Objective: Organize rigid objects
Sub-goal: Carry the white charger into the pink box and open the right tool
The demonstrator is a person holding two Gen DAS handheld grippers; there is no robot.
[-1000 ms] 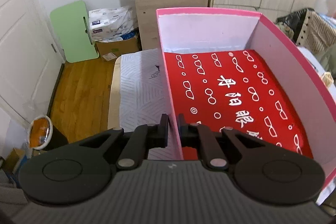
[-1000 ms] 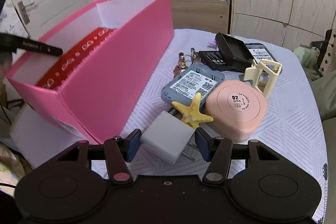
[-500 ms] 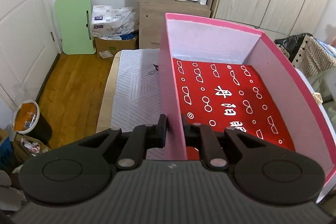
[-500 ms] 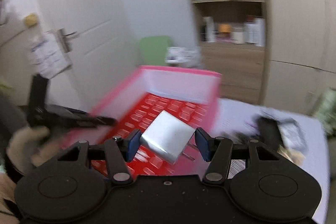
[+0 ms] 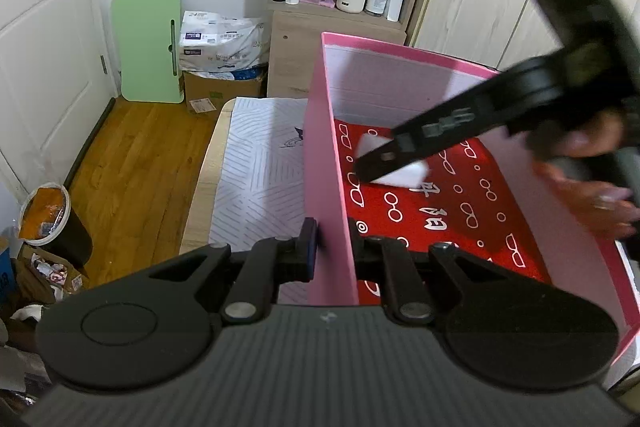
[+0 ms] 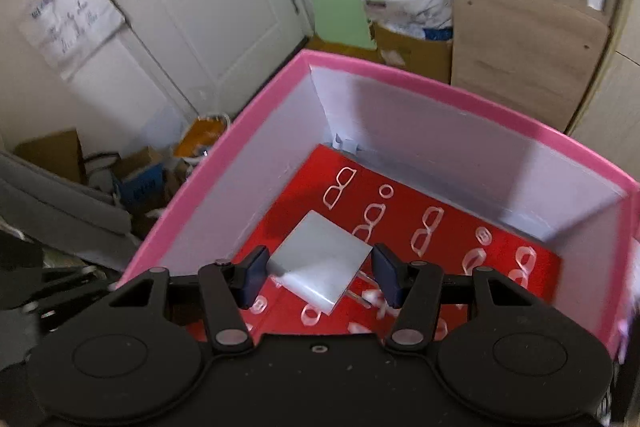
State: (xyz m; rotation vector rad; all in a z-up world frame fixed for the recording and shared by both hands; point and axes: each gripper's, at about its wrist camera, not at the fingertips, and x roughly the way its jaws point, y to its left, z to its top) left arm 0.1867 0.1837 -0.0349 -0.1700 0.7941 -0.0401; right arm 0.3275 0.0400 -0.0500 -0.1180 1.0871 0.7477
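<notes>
Pink box (image 5: 328, 187), centre frame: near wall pinched in the closed jaws of the left gripper (image 5: 332, 251), apparently to steady it. White wall charger (image 6: 320, 259): clamped in the right gripper (image 6: 320, 277) jaws, hanging over the box's red floor, presumably for dropping in

At the left of the frame, a white door (image 5: 44, 39) stands above a wooden floor (image 5: 136, 163). A green board (image 5: 148, 45) leans on the wall, beside a cardboard box (image 5: 218, 89) with white packs. At upper centre, a shelf unit (image 5: 344, 7) carries bottles and jars. A bin (image 5: 52, 219) stands at lower left.
</notes>
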